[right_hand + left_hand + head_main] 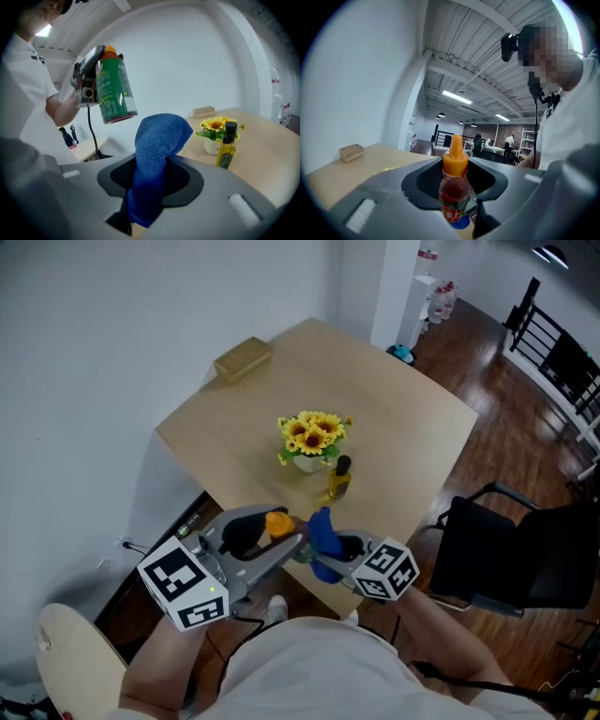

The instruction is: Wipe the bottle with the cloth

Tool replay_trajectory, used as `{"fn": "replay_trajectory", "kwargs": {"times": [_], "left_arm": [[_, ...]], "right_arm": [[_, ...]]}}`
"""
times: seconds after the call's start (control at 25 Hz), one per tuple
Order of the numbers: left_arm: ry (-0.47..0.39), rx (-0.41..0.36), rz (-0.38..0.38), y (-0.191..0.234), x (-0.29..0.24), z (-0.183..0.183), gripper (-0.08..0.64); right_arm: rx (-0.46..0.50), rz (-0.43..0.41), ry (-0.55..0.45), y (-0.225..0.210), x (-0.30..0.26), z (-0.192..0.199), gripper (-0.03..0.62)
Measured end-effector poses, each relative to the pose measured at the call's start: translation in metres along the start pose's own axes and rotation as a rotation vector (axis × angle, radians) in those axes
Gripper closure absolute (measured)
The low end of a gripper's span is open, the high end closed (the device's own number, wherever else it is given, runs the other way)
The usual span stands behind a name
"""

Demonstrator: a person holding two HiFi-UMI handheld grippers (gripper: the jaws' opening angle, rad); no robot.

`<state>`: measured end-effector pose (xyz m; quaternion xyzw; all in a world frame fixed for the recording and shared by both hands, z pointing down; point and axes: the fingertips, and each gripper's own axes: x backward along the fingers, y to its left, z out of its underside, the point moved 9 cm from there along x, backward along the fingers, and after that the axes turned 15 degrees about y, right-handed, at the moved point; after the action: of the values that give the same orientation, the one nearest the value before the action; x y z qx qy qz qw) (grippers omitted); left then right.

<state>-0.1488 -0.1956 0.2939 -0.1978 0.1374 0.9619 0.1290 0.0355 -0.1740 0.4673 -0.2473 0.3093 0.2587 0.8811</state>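
My left gripper (pixel 457 197) is shut on a sauce bottle (pixel 454 187) with an orange cap, red contents and a green label. In the head view the left gripper (pixel 278 538) holds that bottle (pixel 278 523) above the table's near edge. The right gripper view shows the same bottle (pixel 112 84) raised at upper left, bottom end toward the camera. My right gripper (pixel 147 187) is shut on a blue cloth (pixel 154 154) that stands up out of its jaws. In the head view the right gripper (pixel 323 554) holds the cloth (pixel 323 532) right beside the bottle.
A wooden table (pixel 403 418) carries a white pot of sunflowers (pixel 312 439), a small olive oil bottle (pixel 339 477) and a tan box (pixel 242 358) at the far corner. A black chair (pixel 511 554) stands at the right. A white wall lies to the left.
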Motion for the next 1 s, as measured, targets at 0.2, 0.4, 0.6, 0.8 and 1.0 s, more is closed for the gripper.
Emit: {"fn": "replay_trajectory", "kwargs": {"times": [0.2,0.4,0.6,0.8,1.0], "left_arm": [[0.019,-0.052,-0.012,0.011,0.004,-0.004,0.397],[0.076,-0.107,-0.014,0.023,0.002,0.008,0.397],[0.105,-0.146,0.013,0.033,-0.008,0.019,0.397],[0.133,-0.167,0.034,0.052,-0.028,0.032,0.397],[0.158,-0.143,-0.008,0.089,-0.061,0.057,0.397]], "right_arm": [[0.023,-0.117,-0.003,0.038,-0.021,-0.020,0.437],[-0.004,-0.074,0.016,0.049,-0.019,-0.012,0.437],[-0.086,-0.001,0.001,0.054,0.006,0.012,0.437],[-0.200,0.104,-0.088,0.068,0.047,0.029,0.437],[-0.326,0.245,-0.152,0.083,0.088,0.052,0.437]]}}
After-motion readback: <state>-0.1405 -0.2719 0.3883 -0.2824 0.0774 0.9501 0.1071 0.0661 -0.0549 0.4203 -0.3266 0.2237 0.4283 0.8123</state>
